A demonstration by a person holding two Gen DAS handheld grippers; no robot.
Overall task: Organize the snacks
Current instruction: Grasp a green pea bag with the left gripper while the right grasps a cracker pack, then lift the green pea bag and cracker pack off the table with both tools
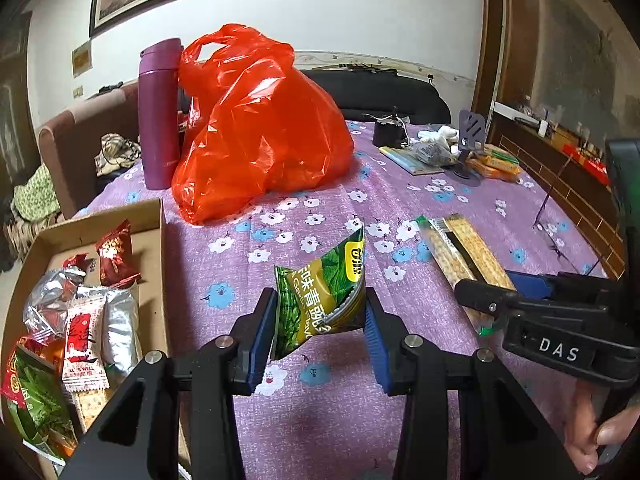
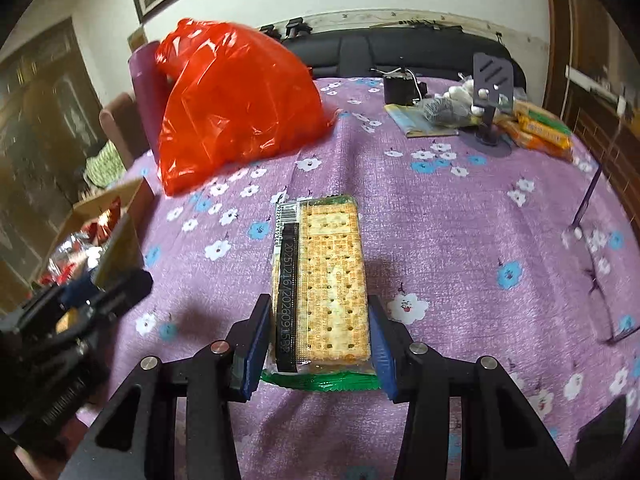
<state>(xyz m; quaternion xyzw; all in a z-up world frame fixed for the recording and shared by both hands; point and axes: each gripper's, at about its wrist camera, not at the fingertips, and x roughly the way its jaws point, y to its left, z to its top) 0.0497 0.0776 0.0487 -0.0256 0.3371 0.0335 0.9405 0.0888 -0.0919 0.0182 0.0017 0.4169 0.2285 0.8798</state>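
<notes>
My left gripper (image 1: 320, 332) is shut on a green pea snack packet (image 1: 320, 300), held tilted above the purple flowered tablecloth (image 1: 400, 200). To its left is a cardboard box (image 1: 154, 248) holding several wrapped snacks (image 1: 84, 320). My right gripper (image 2: 318, 344) is shut on the near end of a long cracker pack (image 2: 320, 276), which lies along the tablecloth (image 2: 460, 240). In the left wrist view the cracker pack (image 1: 460, 248) and right gripper (image 1: 492, 300) show at right. The left gripper (image 2: 100, 300) and box (image 2: 116, 196) show at left in the right wrist view.
A red plastic bag (image 1: 260, 128) and a purple flask (image 1: 158, 116) stand at the back left. At the back right are a black stand (image 1: 470, 140), white gloves (image 1: 442, 136), a booklet (image 1: 408, 158) and orange snack packs (image 2: 540, 128). A thin purple stick (image 2: 586, 196) stands right.
</notes>
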